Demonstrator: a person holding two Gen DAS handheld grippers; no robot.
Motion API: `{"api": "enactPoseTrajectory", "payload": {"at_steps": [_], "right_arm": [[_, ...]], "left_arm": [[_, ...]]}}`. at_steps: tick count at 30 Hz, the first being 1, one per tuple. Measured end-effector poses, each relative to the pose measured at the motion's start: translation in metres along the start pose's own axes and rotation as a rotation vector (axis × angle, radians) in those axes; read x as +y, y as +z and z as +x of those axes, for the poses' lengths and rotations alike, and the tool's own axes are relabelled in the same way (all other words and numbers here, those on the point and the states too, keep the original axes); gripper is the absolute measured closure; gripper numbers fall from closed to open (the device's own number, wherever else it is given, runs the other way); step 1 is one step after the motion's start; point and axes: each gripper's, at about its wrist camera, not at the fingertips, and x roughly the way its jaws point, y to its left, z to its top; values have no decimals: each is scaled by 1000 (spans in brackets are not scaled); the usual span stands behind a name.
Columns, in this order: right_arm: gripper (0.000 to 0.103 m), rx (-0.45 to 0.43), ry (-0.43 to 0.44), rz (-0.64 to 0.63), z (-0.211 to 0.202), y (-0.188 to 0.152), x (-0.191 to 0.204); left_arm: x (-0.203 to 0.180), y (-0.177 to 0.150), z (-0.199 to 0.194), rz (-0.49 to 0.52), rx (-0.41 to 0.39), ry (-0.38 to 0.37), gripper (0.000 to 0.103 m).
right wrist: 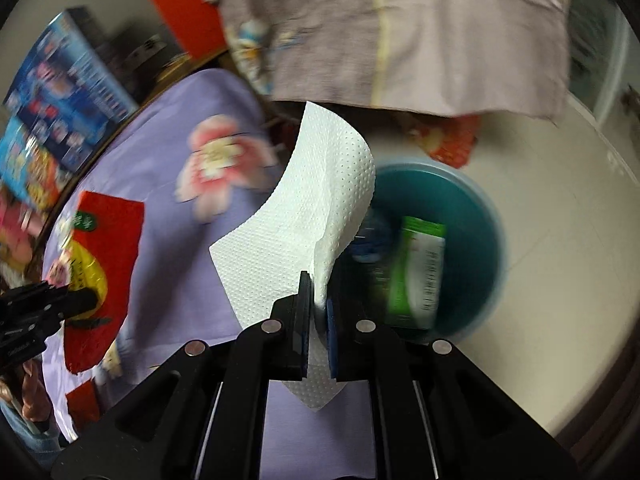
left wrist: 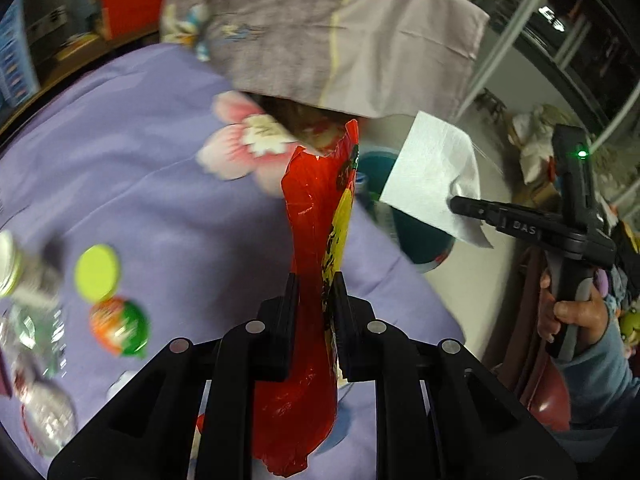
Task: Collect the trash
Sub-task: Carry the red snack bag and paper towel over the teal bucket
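Right wrist view: your right gripper (right wrist: 318,312) pinches the tissue (right wrist: 316,216) near the bin (right wrist: 480,216) (partly filled); left gripper (left wrist: 316,292) clamps the red wrapper (left wrist: 316,216); lids (left wrist: 97,268) remain.

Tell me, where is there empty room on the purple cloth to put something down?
The purple cloth is bare between the pink flower print and the yellow lid. It is crowded at the left edge, around the orange and green wrapper and the shiny wrappers.
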Motion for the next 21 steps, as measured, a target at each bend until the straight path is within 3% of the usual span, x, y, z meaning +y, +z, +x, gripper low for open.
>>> {"api": "enactPoseTrajectory", "payload": {"at_steps": [8,10,12,15,21], "right_arm": [[89,74,-2,94,38,3,-59],[82,89,9,103,46,4,-65],[61,85,20,113,50,5,-72],[58,78,27,123,48,5,-77],[33,33,17,163,32,4,-95]], "left_arm": [[-38,35,46,41,64,-37,86],[-47,43,54,51,71,-43,86],[-54,49,60,60,77,-45,86],[-65,57,69,75,91,-48,86],[-87,65,87,110,119,-51,86]]}}
